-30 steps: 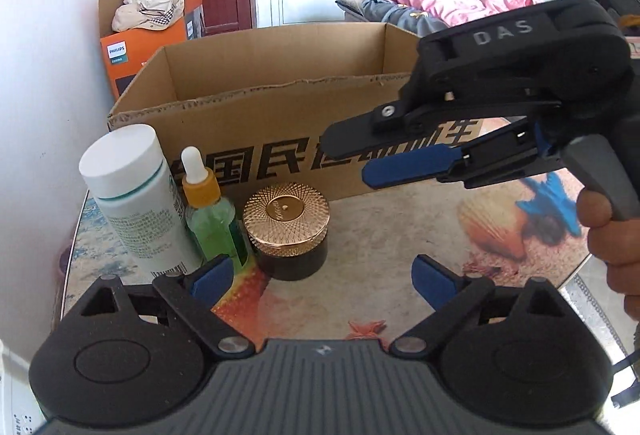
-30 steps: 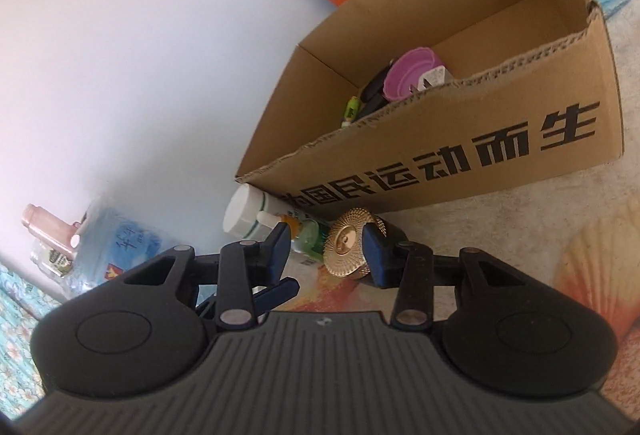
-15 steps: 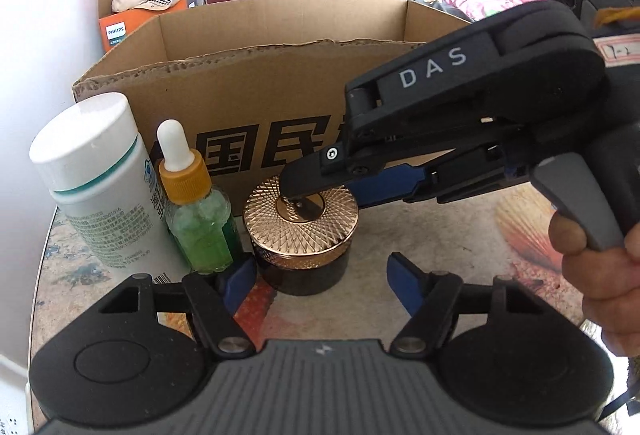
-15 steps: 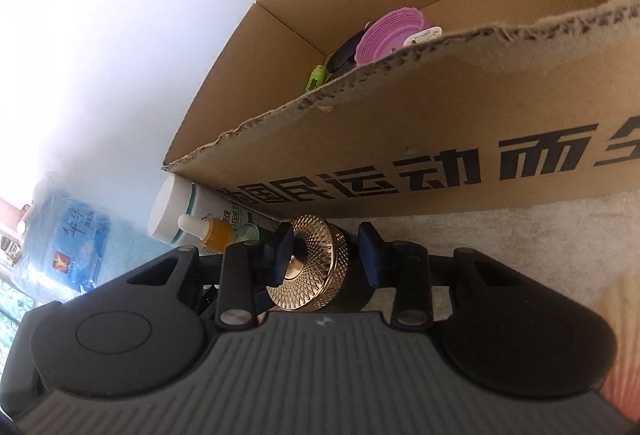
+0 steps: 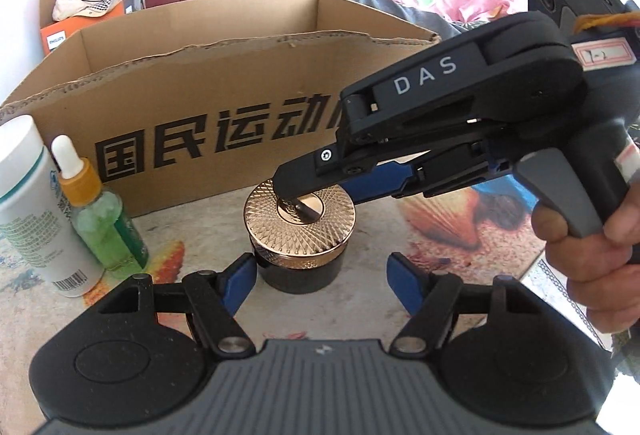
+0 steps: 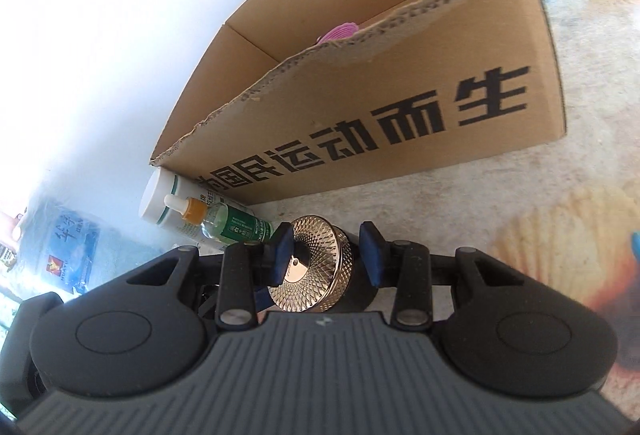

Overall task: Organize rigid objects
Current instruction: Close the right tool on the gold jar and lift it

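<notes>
- Jaws first: our left gripper [image 5: 320, 277] is spread, having just narrowed; the jar [image 5: 299, 235] sits between its pads, untouched.
- And our right gripper [image 6: 328, 255]?
- Partly spread around the jar's gold lid [image 6: 316, 267], no squeeze. We see the jar on the table [image 5: 400, 235], near the cardboard box [image 5: 224, 91].

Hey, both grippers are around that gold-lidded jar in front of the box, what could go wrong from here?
1. The right gripper and the left gripper, whose jaws have just been closing, both bracket the jar unclamped; they could collide.
2. The right gripper sits skewed across the shiny lid, so it might slip or tip the jar.
3. The dropper bottle stands close beside the left gripper and could get knocked over.
</notes>
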The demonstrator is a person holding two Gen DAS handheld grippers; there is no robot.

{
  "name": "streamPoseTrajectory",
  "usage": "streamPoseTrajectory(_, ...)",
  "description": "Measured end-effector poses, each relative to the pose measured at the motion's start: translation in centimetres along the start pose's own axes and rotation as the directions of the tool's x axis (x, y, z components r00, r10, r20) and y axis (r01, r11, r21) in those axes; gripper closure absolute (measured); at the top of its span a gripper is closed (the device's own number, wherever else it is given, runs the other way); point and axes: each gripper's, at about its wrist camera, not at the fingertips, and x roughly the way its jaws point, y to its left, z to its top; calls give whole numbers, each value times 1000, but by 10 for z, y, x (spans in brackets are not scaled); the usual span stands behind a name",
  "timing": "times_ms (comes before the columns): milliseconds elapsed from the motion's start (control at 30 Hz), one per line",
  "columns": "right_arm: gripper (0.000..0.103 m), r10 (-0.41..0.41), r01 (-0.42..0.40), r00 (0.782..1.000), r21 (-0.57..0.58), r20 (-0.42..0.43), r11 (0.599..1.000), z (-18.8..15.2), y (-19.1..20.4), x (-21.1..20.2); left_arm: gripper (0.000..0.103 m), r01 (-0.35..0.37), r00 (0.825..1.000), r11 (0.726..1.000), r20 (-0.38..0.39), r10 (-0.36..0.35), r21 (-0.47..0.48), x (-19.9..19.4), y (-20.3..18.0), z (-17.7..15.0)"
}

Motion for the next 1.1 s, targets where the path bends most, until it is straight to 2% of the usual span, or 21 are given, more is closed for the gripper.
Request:
streamPoseTrajectory(100, 67, 6, -6, 1000, 17, 8, 1000, -3, -10, -12, 31, 12, 1000, 1000, 0, -12, 20, -1, -7, 2)
streamPoseTrajectory(233, 67, 22, -23, 1000, 46, 21, 999, -7, -19, -16, 31, -44, 999, 998, 10, 44, 45, 1, -15, 7)
streamPoseTrajectory(400, 66, 37, -38, 999, 50, 16, 998, -10, -20, -17, 31, -63, 997, 996, -30, 65, 58, 16, -15, 13)
streamPoseTrajectory(600, 64, 37, -38, 999, 43, 14, 998, -11, -19, -14, 32, -70, 997, 996, -21, 71, 47, 33, -24, 15)
streamPoseTrajectory(667, 64, 37, -38, 999, 40, 17, 998, -11, -19, -15, 43, -94, 995, 995, -14, 94, 43, 35, -26, 16)
streamPoseTrajectory(733, 64, 36, -37, 999, 37, 18, 999, -11, -19, -15, 46, -94, 995, 995, -15, 95, 24, 37, -26, 19)
streamPoseTrajectory(1100, 60, 34, -35, 999, 29, 20, 999, -12, -18, -12, 46, -96, 995, 995, -21, 96, 21, 34, -27, 17)
